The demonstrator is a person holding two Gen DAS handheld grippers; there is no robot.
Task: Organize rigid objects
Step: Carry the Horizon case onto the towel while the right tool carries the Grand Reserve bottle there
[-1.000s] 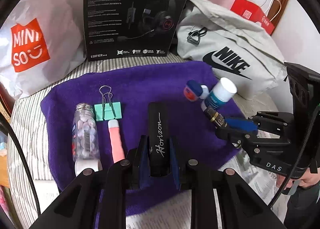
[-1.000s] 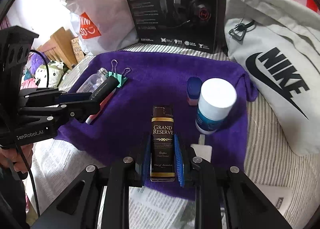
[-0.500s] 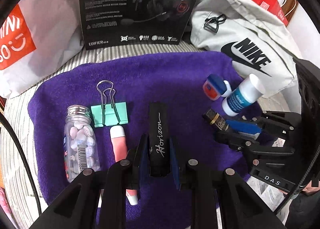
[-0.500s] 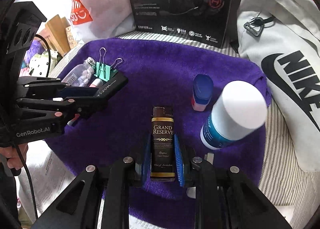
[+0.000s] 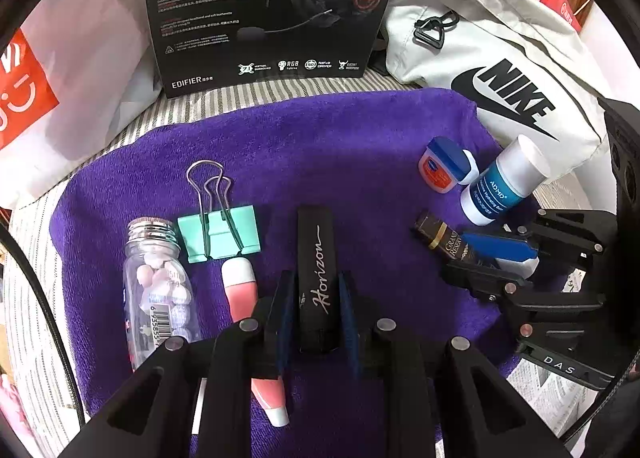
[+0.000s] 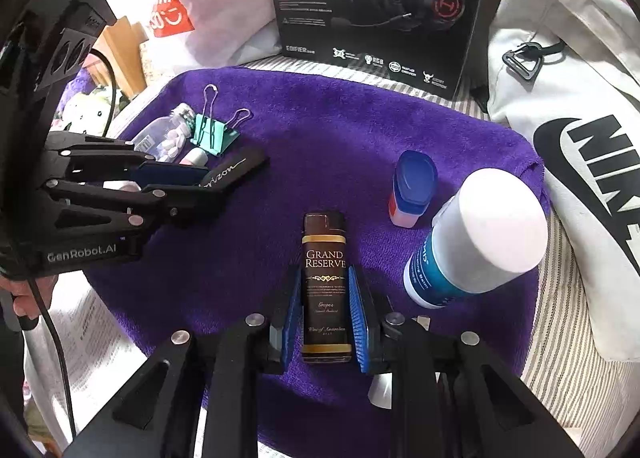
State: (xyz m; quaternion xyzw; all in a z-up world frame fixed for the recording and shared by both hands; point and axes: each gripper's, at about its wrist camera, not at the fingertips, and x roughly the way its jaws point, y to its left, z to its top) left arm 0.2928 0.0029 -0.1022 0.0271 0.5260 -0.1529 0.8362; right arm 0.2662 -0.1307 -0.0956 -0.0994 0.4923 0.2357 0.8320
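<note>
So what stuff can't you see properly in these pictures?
- Pink tube: left wrist view, its middle is hidden behind the left claw.
- Pill bottle: left wrist view, its bottom end is covered by the claw's frame.
- Horizon case: right wrist view, the first letters are hidden by the claw's blue pad.
- Blue and white bottle: right wrist view, label mostly turned away, unreadable.
- Orange and white bag: left wrist view, cut off by the edge.

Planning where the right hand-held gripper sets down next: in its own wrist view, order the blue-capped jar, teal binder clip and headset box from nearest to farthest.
From the right hand-held gripper:
1. Blue-capped jar, ahead, slightly right.
2. Teal binder clip, far left.
3. Headset box, behind the purple towel.
</note>
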